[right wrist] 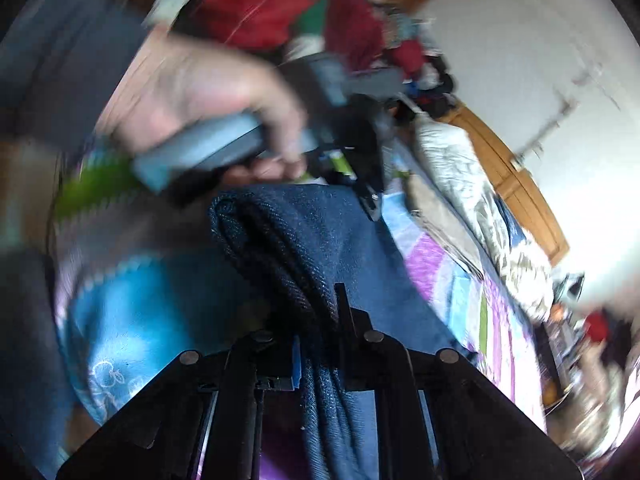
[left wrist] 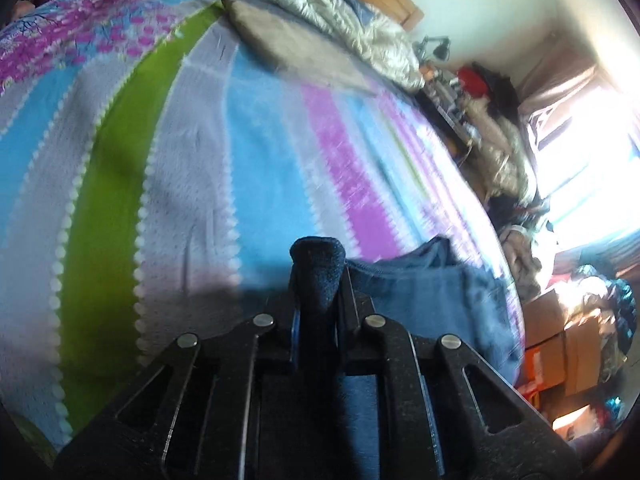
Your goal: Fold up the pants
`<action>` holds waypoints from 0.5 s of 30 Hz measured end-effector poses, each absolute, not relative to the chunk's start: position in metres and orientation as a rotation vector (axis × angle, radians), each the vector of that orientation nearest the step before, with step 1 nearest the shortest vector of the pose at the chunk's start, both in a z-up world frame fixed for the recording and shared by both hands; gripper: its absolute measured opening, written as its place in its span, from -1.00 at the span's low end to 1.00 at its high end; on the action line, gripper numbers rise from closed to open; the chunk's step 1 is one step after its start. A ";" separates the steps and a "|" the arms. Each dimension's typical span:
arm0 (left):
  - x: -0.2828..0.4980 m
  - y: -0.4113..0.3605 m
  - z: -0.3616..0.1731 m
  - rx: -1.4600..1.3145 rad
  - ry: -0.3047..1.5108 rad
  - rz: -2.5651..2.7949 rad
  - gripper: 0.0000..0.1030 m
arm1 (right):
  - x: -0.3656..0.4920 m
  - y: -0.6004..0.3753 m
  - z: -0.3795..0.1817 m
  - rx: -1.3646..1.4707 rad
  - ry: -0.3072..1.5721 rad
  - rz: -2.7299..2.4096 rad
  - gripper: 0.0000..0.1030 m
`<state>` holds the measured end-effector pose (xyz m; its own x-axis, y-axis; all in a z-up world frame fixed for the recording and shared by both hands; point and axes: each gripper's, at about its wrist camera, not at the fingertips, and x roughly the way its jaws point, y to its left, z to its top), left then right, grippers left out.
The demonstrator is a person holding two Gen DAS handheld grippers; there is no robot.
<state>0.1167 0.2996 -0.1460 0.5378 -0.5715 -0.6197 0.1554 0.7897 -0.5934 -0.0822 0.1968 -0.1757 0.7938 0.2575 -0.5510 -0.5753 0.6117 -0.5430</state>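
Note:
The pants (left wrist: 436, 300) are dark blue denim, lying on a striped bedspread (left wrist: 192, 152). In the left wrist view a bunched fold of the denim sticks up between the fingers of my left gripper (left wrist: 318, 284), which is shut on it; the rest of the cloth trails to the right. In the right wrist view my right gripper (right wrist: 320, 320) is shut on a thick folded edge of the pants (right wrist: 296, 232), lifted above the bedspread (right wrist: 132, 312). A person's hand (right wrist: 208, 92) holds the other gripper's grey handle (right wrist: 200, 148) just beyond the fold.
A flat beige cushion (left wrist: 288, 44) and a crumpled pale quilt (left wrist: 340, 12) lie at the far side of the bed against a wooden headboard (right wrist: 516, 172). Clutter, clothes and cardboard boxes (left wrist: 560, 344) fill the floor beside the bed near a bright window (left wrist: 592, 152).

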 end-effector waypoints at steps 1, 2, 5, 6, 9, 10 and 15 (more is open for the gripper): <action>0.116 0.295 -0.134 -0.524 0.883 -0.461 -0.73 | -0.079 0.178 -0.156 -0.690 0.448 0.492 -0.73; 0.115 0.288 -0.120 -0.527 0.860 -0.470 -0.73 | -0.078 0.164 -0.142 -0.637 0.448 0.478 -0.73; 0.118 0.248 -0.074 -0.500 0.803 -0.524 -0.72 | -0.065 0.090 -0.097 -0.362 0.474 0.450 -0.73; 0.122 0.221 -0.055 -0.463 0.792 -0.546 -0.72 | -0.061 0.059 -0.087 -0.241 0.495 0.447 -0.73; 0.132 0.144 -0.023 -0.362 0.775 -0.631 -0.72 | -0.054 -0.031 -0.077 0.087 0.552 0.435 -0.73; 0.135 0.116 -0.018 -0.321 0.778 -0.654 -0.72 | -0.054 -0.057 -0.079 0.176 0.564 0.424 -0.73; 0.149 -0.017 -0.039 -0.174 0.859 -0.755 -0.72 | -0.062 -0.193 -0.113 0.614 0.620 0.348 -0.73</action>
